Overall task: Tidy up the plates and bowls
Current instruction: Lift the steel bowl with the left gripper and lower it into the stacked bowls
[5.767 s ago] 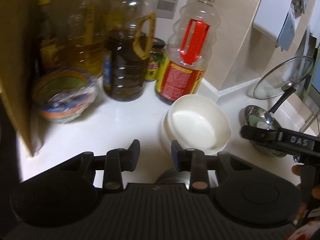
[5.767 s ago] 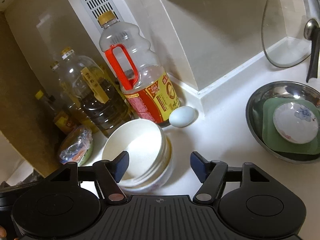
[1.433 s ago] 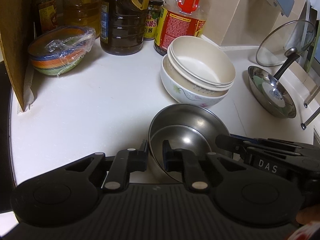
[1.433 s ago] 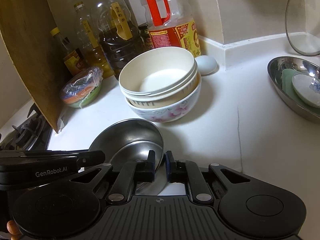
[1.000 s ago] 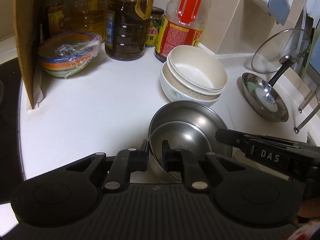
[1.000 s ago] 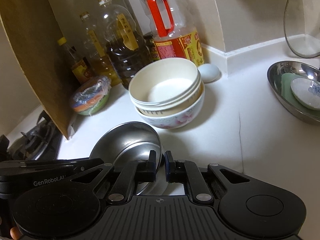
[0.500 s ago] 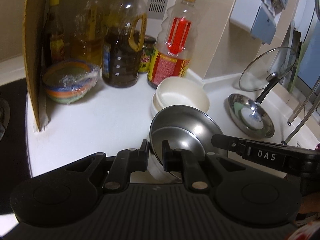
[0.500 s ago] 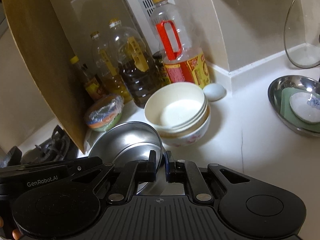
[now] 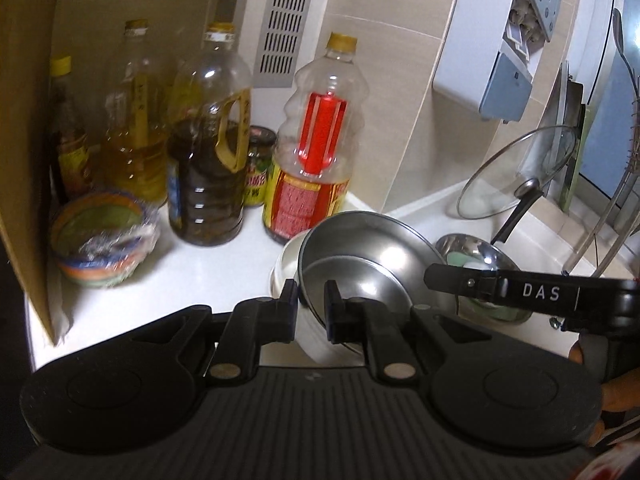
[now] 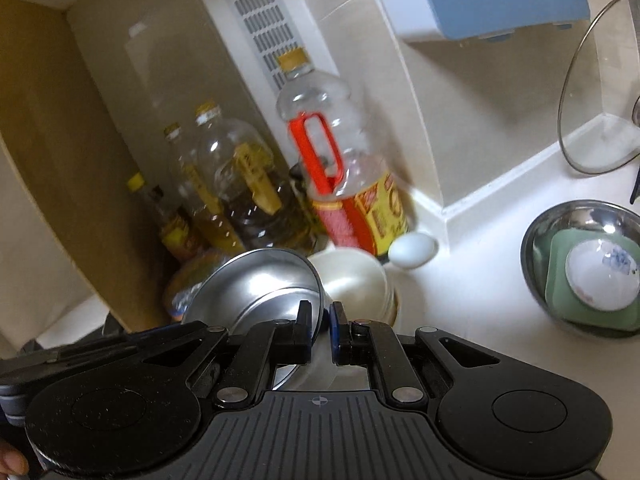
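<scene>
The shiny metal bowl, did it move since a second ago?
Yes. The metal bowl, pinched by both grippers, has come up off the counter and now overlaps the cream bowl stack it sat in front of.

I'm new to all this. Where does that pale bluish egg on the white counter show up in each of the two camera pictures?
Left wrist view: the pale bluish egg is not in it; the lifted shiny steel bowl may cover its spot.
Right wrist view: the egg lies right of centre on the white counter, at the foot of the bottle.
Shared landmark: the clear plastic bottle with the red handle and red-and-yellow label.
</scene>
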`<state>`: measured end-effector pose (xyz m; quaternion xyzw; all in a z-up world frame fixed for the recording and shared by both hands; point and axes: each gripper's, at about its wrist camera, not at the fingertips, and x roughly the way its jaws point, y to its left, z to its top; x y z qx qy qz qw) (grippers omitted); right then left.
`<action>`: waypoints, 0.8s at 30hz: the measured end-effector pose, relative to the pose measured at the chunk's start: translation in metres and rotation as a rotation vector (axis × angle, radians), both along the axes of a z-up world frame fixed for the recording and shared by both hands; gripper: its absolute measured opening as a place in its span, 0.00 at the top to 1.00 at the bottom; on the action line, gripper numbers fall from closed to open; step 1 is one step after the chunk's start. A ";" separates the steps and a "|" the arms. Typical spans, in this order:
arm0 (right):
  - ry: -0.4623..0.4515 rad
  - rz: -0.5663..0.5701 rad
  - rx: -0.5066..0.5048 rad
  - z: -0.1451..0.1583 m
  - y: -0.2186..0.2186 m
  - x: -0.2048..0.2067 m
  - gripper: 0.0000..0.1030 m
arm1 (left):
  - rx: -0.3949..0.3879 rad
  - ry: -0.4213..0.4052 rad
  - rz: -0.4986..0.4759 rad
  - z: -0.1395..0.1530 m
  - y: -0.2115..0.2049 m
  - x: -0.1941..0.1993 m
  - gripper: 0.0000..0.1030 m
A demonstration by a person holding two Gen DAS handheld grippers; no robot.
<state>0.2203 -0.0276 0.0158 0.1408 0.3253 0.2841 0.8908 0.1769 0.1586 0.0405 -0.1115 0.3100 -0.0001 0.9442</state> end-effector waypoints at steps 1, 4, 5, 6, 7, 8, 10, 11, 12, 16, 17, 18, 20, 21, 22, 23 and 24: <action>0.001 -0.004 0.007 0.001 -0.001 0.005 0.91 | -0.003 -0.001 -0.001 0.000 0.000 0.005 0.89; 0.005 -0.018 0.021 0.002 -0.005 0.018 0.91 | -0.011 0.002 -0.004 -0.001 0.000 0.018 0.89; 0.003 -0.022 0.021 0.003 -0.005 0.021 0.91 | -0.010 0.003 -0.003 -0.002 0.000 0.022 0.89; 0.002 -0.025 0.020 0.002 -0.005 0.025 0.91 | -0.005 0.003 -0.002 -0.002 -0.001 0.026 0.89; 0.002 -0.028 0.020 0.002 -0.005 0.029 0.91 | 0.000 0.001 0.000 -0.003 -0.002 0.030 0.89; 0.001 -0.029 0.021 0.002 -0.005 0.032 0.91 | 0.003 0.001 0.002 -0.003 -0.002 0.033 0.89; 0.004 -0.032 0.025 0.000 -0.005 0.039 0.91 | 0.001 0.003 0.006 -0.005 -0.001 0.039 0.89; 0.009 -0.032 0.027 -0.001 -0.004 0.043 0.91 | -0.001 0.004 0.007 -0.006 -0.001 0.042 0.89; 0.012 -0.032 0.030 -0.002 -0.004 0.046 0.91 | -0.004 0.006 0.008 -0.007 0.000 0.045 0.89; 0.035 -0.032 0.042 -0.010 -0.005 0.057 0.91 | -0.004 0.016 0.011 -0.013 0.003 0.055 0.89; 0.038 -0.031 0.042 -0.012 -0.004 0.059 0.91 | -0.004 0.020 0.011 -0.015 0.003 0.057 0.89; 0.039 -0.031 0.041 -0.013 -0.004 0.061 0.91 | -0.004 0.026 0.012 -0.016 0.003 0.058 0.89; 0.045 -0.031 0.040 -0.016 -0.003 0.063 0.91 | -0.002 0.032 0.013 -0.019 0.004 0.061 0.89; 0.048 -0.030 0.039 -0.017 -0.003 0.064 0.91 | -0.001 0.035 0.013 -0.020 0.003 0.062 0.89; 0.051 -0.030 0.039 -0.019 -0.003 0.065 0.91 | -0.001 0.038 0.014 -0.022 0.004 0.063 0.89; 0.054 -0.030 0.038 -0.020 -0.002 0.066 0.91 | -0.001 0.040 0.014 -0.023 0.004 0.064 0.89; 0.057 -0.029 0.037 -0.021 -0.002 0.067 0.91 | 0.000 0.043 0.014 -0.024 0.004 0.065 0.89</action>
